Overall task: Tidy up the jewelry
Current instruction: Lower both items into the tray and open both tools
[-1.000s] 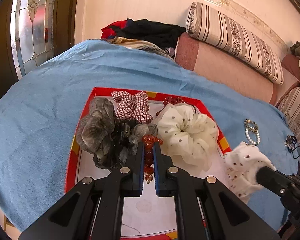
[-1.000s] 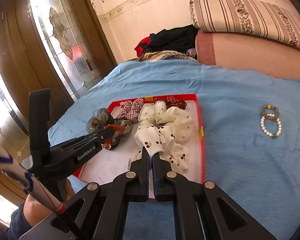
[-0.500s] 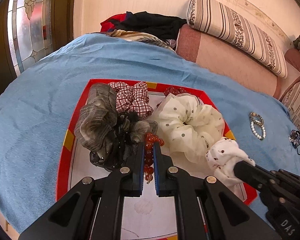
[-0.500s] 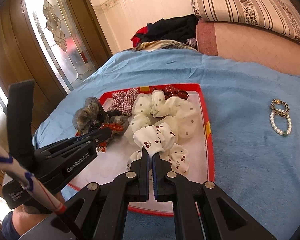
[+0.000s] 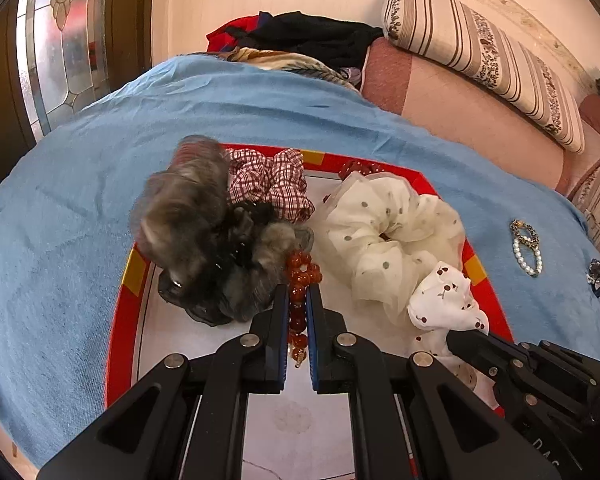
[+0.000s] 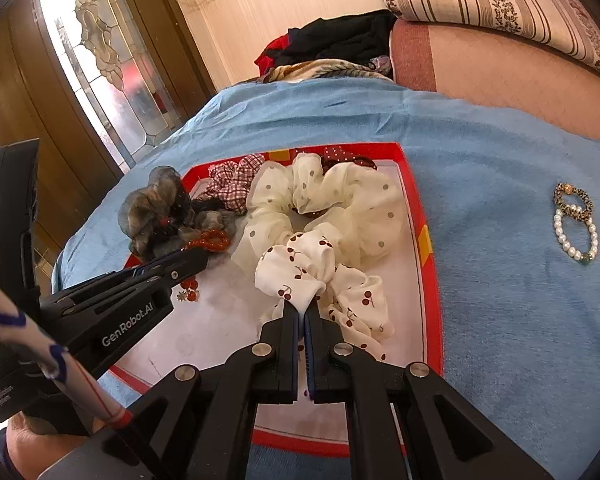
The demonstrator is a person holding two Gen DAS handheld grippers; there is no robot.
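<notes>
Right tool (image 6: pixel 302 312) grips cherry scrunchie (image 6: pixel 300 268) inside tray's red rim (image 6: pixel 430 280).

right tool (image 6: pixel 302 312) lower, cherry scrunchie (image 6: pixel 300 268) brought over tray (image 6: pixel 430 280)

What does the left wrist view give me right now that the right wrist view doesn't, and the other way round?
Left wrist only: the left gripper head-on, shut on the red bead bracelet, plus a dark trinket at the blanket's far right.

Right wrist only: the right gripper shut on the cherry-print scrunchie, and a forearm low on the left.

Both: the red tray, cream dotted scrunchie and pearl bracelet.
</notes>
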